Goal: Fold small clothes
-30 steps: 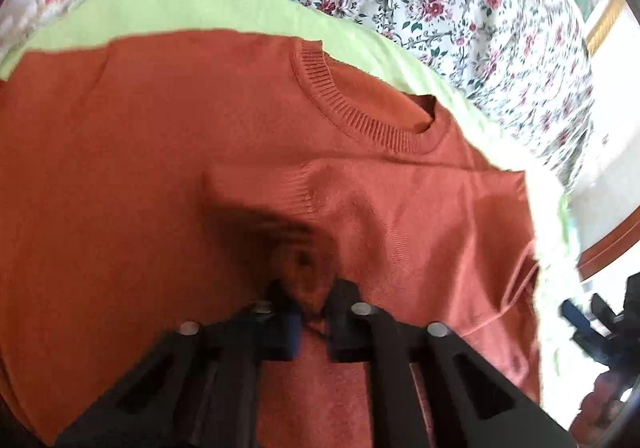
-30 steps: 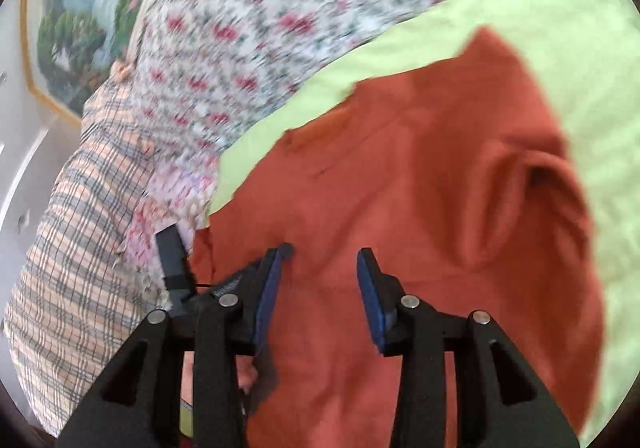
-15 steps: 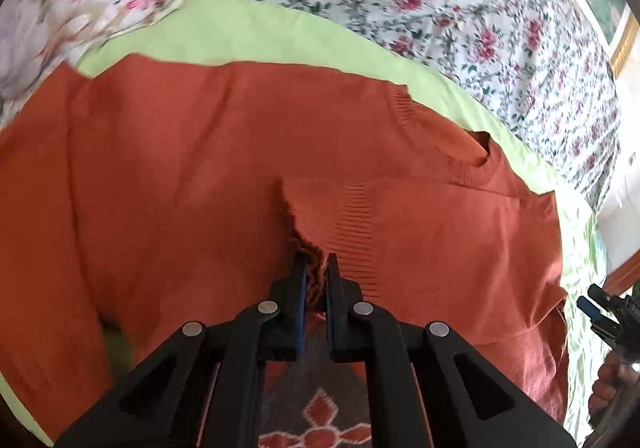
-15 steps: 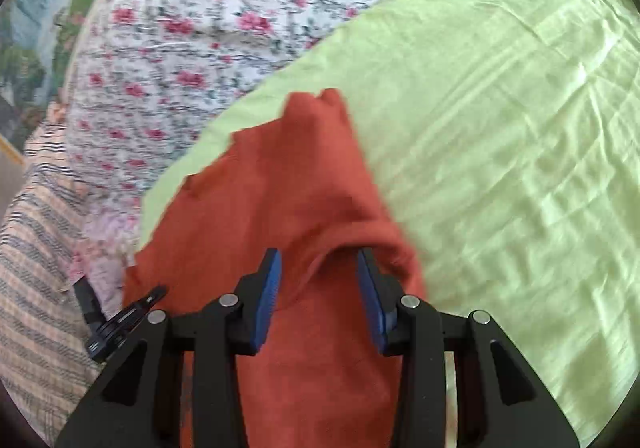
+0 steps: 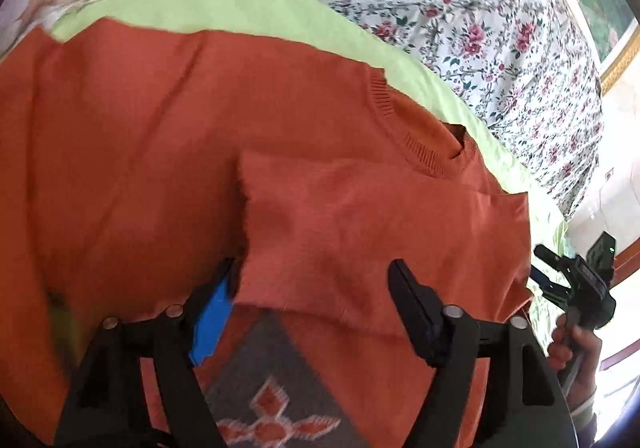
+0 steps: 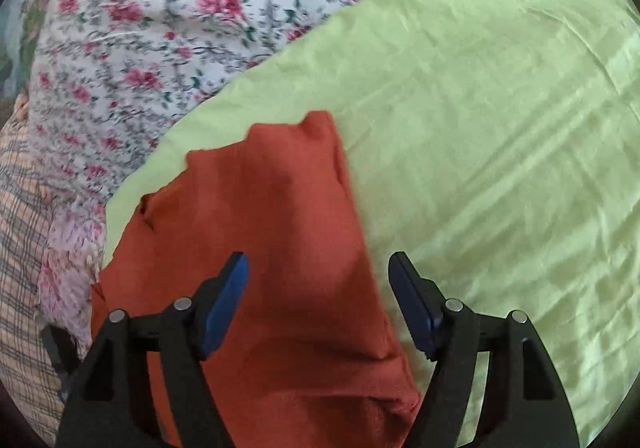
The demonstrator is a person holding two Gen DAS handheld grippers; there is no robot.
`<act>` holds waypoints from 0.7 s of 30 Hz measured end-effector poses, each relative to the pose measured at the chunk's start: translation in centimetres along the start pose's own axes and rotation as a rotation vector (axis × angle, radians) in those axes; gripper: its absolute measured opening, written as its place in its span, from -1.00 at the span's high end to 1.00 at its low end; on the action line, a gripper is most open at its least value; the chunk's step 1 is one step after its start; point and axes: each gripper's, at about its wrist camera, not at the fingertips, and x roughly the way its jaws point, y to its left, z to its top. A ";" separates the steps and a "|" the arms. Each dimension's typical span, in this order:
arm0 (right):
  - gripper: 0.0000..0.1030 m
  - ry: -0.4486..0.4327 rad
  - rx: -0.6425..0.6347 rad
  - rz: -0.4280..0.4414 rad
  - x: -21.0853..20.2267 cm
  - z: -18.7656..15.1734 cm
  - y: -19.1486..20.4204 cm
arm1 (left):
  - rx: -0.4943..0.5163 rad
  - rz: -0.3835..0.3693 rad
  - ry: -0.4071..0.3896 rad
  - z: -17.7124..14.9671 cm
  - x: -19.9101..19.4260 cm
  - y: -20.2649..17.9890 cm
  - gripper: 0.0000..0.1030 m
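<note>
Orange sweater (image 5: 152,152) lies under both downward-tilted claws, left (image 5: 312,288) and right (image 6: 318,280), just opened wide, gripping nothing.

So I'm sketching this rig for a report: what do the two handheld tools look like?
Both match: the left tool and right tool each have two matte black angular fingers with triangular cut-outs, silver round pivot pins and blue pads on the inner faces. No cables or markings show.
</note>
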 end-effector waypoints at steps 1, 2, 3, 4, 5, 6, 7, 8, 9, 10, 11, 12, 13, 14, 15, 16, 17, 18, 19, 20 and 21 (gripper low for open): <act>-0.42 0.001 -0.010 0.001 -0.2 -0.4 0.1 | 0.015 -0.008 -0.002 0.1 0.4 -0.4 0.51; -0.42 0.004 -0.012 0.003 -0.3 -0.7 0.0 | 0.021 -0.023 0.012 0.2 0.9 -0.7 1.00; -0.42 0.007 -0.007 0.002 -0.3 -0.8 -0.2 | 0.013 -0.029 0.013 0.3 1.0 -0.8 0.92; -0.42 0.010 0.003 0.001 -0.3 -0.9 -0.4 | 0.011 -0.021 -0.011 0.1 0.5 -1.0 0.92; -0.42 0.009 0.013 0.002 -0.5 -1.0 -0.7 | 0.012 -0.017 -0.050 0.0 -0.8 -1.2 0.92; -0.42 0.006 0.020 0.001 -0.7 -1.0 -0.9 | 0.006 -0.030 -0.084 -0.1 -1.9 -1.0 0.92; -0.42 -0.004 0.026 0.002 -1.2 -1.0 -1.2 | -0.001 -0.029 -0.115 -0.3 -3.0 -0.7 0.92; -0.42 -0.014 0.027 0.001 -1.5 -1.0 -1.3 | 0.000 -0.008 -0.136 -0.4 -3.7 -0.4 0.92; -0.42 -0.024 0.024 -0.002 -1.7 -0.9 -1.4 | 0.007 0.032 -0.142 -0.5 -3.9 0.2 0.92; -0.42 -0.027 0.017 -0.006 -1.7 -0.8 -1.4 | 0.007 0.048 -0.123 -0.6 -3.5 0.8 0.92; -0.42 -0.019 0.009 -0.008 -1.4 -0.7 -1.3 | -0.005 0.051 -0.093 -0.7 -2.9 1.4 0.92; -0.42 -0.009 0.004 -0.010 -1.0 -0.6 -1.1 | -0.022 0.042 -0.064 -0.8 -2.2 2.1 0.92; -0.42 0.003 0.000 -0.011 -0.3 -0.6 -0.9 | -0.025 0.041 -0.057 -1.0 -2.0 2.2 0.92; -0.42 0.012 -0.005 -0.010 0.2 -0.6 -0.7 | -0.023 0.043 -0.056 -1.1 -1.8 2.2 0.91; -0.42 0.027 -0.016 -0.011 0.9 -0.7 -0.4 | -0.018 0.044 -0.057 -1.2 -1.7 2.1 0.91; -0.42 0.046 -0.030 -0.022 1.7 -0.8 0.0 | -0.014 0.044 -0.058 -1.3 -1.6 1.9 0.91; -0.42 0.066 -0.044 -0.037 2.5 -1.0 0.3 | -0.011 0.047 -0.057 -1.3 -1.4 1.9 0.91; -0.42 0.084 -0.062 -0.057 3.2 -1.2 0.5 | -0.010 0.051 -0.054 -1.2 -1.3 2.0 0.91; -0.29 0.090 -0.092 -0.097 3.7 -1.3 0.8 | -0.011 0.050 -0.049 -1.3 -1.1 1.9 0.91; 0.07 0.084 -0.121 -0.138 3.8 -1.4 1.2 | -0.014 0.045 -0.045 -1.2 -1.1 1.8 0.91; 0.76 0.097 -0.131 -0.154 3.7 -1.2 1.3 | -0.010 0.038 -0.049 -1.2 -1.4 1.7 0.91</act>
